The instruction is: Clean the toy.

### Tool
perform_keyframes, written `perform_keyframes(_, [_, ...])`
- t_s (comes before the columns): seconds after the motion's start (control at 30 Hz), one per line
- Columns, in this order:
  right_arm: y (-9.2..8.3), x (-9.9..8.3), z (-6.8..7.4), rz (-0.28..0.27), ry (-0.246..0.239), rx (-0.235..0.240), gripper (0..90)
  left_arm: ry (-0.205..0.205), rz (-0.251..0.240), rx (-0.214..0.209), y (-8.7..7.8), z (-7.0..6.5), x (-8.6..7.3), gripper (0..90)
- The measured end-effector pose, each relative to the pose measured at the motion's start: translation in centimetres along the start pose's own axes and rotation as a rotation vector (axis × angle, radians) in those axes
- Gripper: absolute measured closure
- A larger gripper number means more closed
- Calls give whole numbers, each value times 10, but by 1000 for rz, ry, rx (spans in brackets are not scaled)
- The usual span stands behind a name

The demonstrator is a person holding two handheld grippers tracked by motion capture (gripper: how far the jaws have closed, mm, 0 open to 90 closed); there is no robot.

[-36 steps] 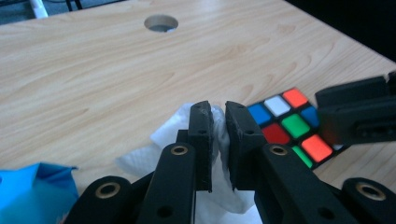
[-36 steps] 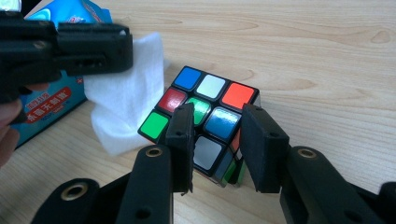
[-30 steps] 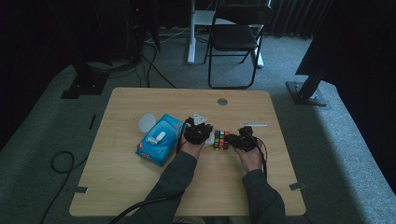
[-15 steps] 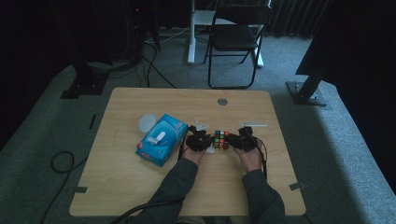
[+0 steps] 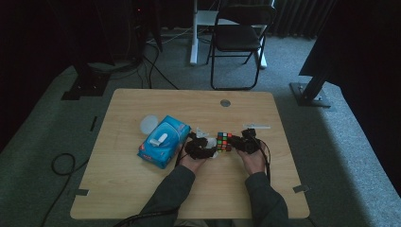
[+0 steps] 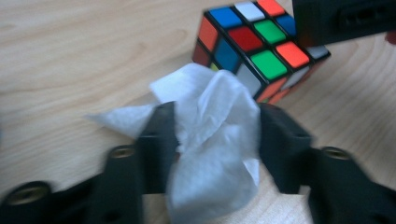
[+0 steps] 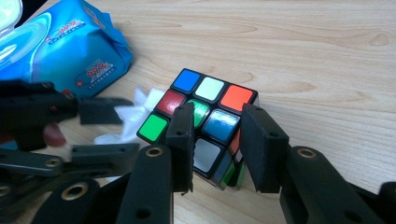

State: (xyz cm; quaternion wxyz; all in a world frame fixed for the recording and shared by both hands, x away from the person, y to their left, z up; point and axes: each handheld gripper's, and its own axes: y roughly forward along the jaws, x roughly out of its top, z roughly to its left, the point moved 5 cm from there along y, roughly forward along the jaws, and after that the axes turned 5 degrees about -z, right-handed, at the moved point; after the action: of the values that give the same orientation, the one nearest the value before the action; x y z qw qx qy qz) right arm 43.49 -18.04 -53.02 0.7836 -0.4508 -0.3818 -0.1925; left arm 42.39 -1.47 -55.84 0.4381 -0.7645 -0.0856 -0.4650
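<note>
Now, from the high view, I see the puzzle cube (image 5: 224,141) on the worktop (image 5: 142,198), with my left tool (image 5: 209,150) just left of the cube and my right tool (image 5: 235,144) at its right side. Left of the cube lies a blue wipes pack (image 5: 163,141).

Through the left gripper view, a white tissue (image 6: 212,140) sits between jaws that have just been opening, beside the cube (image 6: 254,49).

Through the right gripper view, my 2 jaws clamp the cube (image 7: 205,121).
</note>
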Motion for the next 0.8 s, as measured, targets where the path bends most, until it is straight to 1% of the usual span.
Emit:
perform_keyframes(0.03, [0,0,0,0,-2,-1,655,4,11,-1,1,0,0,600])
perform_keyframes(0.07, [0,0,0,0,-2,-1,655,4,11,-1,1,0,0,661])
perform_keyframes(0.1, [0,0,0,0,-2,-1,655,15,46,0,5,0,0,661])
perform_keyframes(0.13, [0,0,0,3,1,2,655,20,52,-1,6,1,0,811])
perform_keyframes(0.2, [0,0,0,3,4,5,655,22,51,7,7,4,3,858])
perform_keyframes(0.27, [0,0,-1,2,5,6,655,19,47,13,7,5,5,868])
perform_keyframes(0.3, [0,0,-1,2,6,7,654,-4,14,16,7,8,13,868])
perform_keyframes(0.37, [0,0,-1,2,6,9,654,-13,-27,14,5,7,23,871])
perform_keyframes(0.43, [0,0,-1,2,7,12,654,-18,-52,14,3,7,31,871])
perform_keyframes(0.5, [0,0,-1,3,9,14,654,-29,-72,8,2,6,35,870])
perform_keyframes(0.53, [0,0,-1,3,9,14,654,-36,-78,0,3,6,36,870])
perform_keyframes(0.6, [0,0,-1,3,8,14,654,-39,-71,-5,5,6,34,869])
perform_keyframes(0.7, [0,0,-2,3,7,15,653,-55,-56,-22,7,5,26,869])
perform_keyframes(0.73, [0,0,-2,3,8,16,653,-69,-53,-36,6,3,23,869])
perform_keyframes(0.77, [0,0,-2,3,8,16,654,-93,-56,-58,4,1,20,869])
perform_keyframes(0.8, [0,0,-2,1,8,16,655,-94,-60,-67,1,-2,18,869])
